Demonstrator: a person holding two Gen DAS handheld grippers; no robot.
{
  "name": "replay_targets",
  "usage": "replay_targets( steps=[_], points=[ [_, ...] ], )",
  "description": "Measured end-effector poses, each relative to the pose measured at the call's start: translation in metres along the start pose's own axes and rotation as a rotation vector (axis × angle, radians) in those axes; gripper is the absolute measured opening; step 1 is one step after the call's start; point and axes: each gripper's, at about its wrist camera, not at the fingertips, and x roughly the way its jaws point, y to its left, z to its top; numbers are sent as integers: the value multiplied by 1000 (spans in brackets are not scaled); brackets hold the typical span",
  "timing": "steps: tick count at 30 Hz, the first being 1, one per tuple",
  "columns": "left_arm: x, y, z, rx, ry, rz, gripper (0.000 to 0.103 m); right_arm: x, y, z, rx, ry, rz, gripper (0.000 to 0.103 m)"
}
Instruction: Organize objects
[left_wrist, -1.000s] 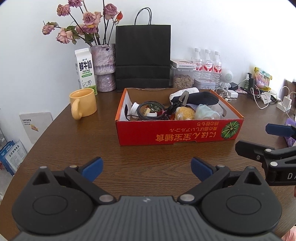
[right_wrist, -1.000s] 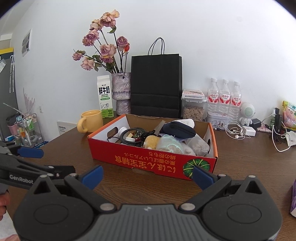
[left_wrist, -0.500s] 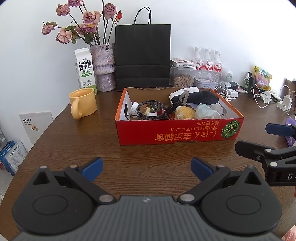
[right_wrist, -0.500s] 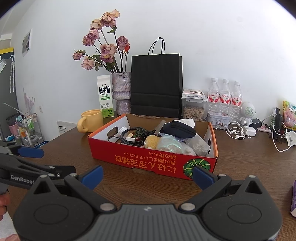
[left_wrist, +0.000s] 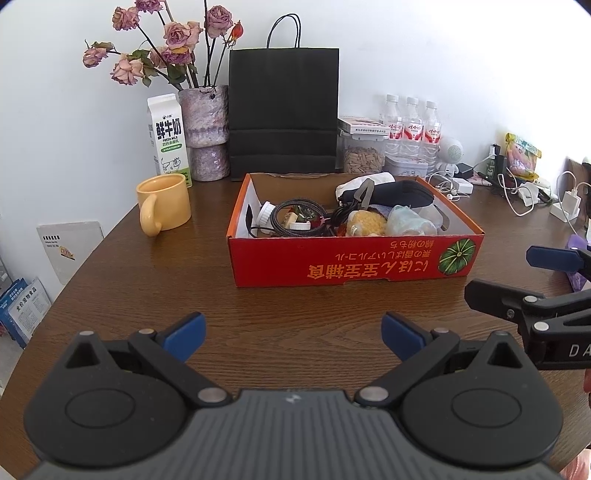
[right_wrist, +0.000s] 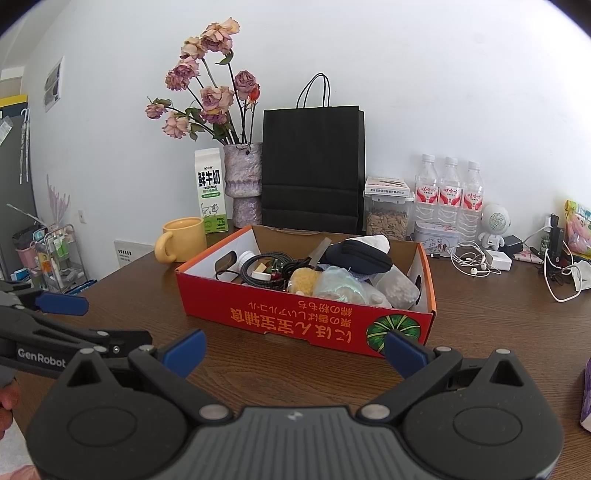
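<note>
- A red cardboard box (left_wrist: 354, 264) sits mid-table on the dark wooden table (left_wrist: 147, 295), open at the top and packed with loose items: a coiled black cable (left_wrist: 295, 218), a dark pouch (left_wrist: 391, 194), a yellow fuzzy item (left_wrist: 364, 221) and a pale plastic bag (left_wrist: 408, 221).
- The left gripper (left_wrist: 291, 332) hangs low over the table's near side, its blue-tipped jaws spread wide and holding nothing; the box stands squarely ahead of them across a strip of bare wood.
- The right gripper (right_wrist: 293, 349) is held alongside, jaws likewise wide apart and empty, aimed at the box's near right corner.
- With the small goods already gathered in the box and both tools empty, the scene fits either a sort about to be made from the box or a collection just completed; the pictures do not settle which.
- A yellow mug (left_wrist: 164, 206) stands to the box's left, near but apart from it; a milk carton (left_wrist: 168, 138), a vase of dried roses (left_wrist: 207, 133) and a black paper bag (left_wrist: 284, 114) line the wall behind.
- Water bottles (right_wrist: 448, 195), a seed jar (right_wrist: 387, 218) and tangled white cables (right_wrist: 472, 260) crowd the far right.
- Open room lies in front of the box and to its left; the box's raised walls call for entry from above.
</note>
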Motion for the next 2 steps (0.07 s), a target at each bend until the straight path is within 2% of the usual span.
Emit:
replay_targets(
  steps=[2],
  points=[
    [-1,0,-1,1,-2,0,103,0,0,0,0,0,0,103]
  ],
)
